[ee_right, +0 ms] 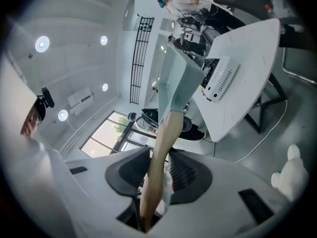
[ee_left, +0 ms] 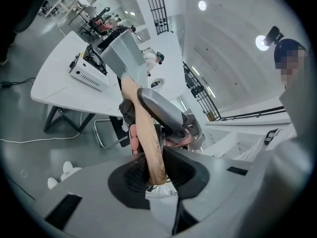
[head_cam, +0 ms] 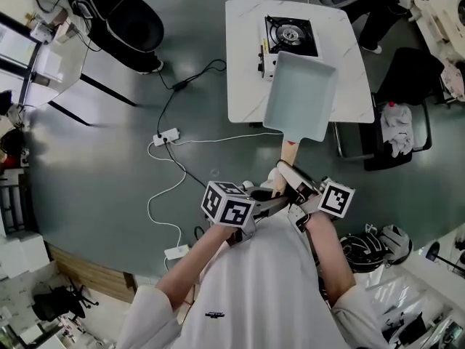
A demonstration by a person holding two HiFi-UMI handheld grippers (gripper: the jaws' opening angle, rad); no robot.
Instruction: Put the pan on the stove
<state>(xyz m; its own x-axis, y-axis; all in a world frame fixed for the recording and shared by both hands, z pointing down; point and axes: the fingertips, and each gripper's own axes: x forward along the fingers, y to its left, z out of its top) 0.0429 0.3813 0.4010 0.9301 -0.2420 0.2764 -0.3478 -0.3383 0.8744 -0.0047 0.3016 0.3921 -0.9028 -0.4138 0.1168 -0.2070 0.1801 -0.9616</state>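
Observation:
A pale rectangular pan point(head_cam: 301, 97) with a wooden handle point(head_cam: 289, 151) hangs in the air over the near edge of the white table point(head_cam: 243, 71). A black-topped portable stove point(head_cam: 290, 35) stands on that table, just beyond the pan. My left gripper point(head_cam: 270, 198) is shut on the handle's near end. My right gripper point(head_cam: 288, 174) is shut on the same handle a little farther up. In the left gripper view the handle point(ee_left: 143, 133) runs up from my left gripper point(ee_left: 156, 170) to the pan point(ee_left: 124, 53). The right gripper view shows the handle point(ee_right: 161, 148) clamped in my right gripper point(ee_right: 156, 175), with the stove point(ee_right: 220, 76) beyond.
A black chair with a white cloth point(head_cam: 403, 111) stands at the table's right side. A power strip point(head_cam: 166, 137) and white cables lie on the floor left of the table. A black office chair point(head_cam: 127, 20) is at the far left, a helmet point(head_cam: 363, 249) near my right elbow.

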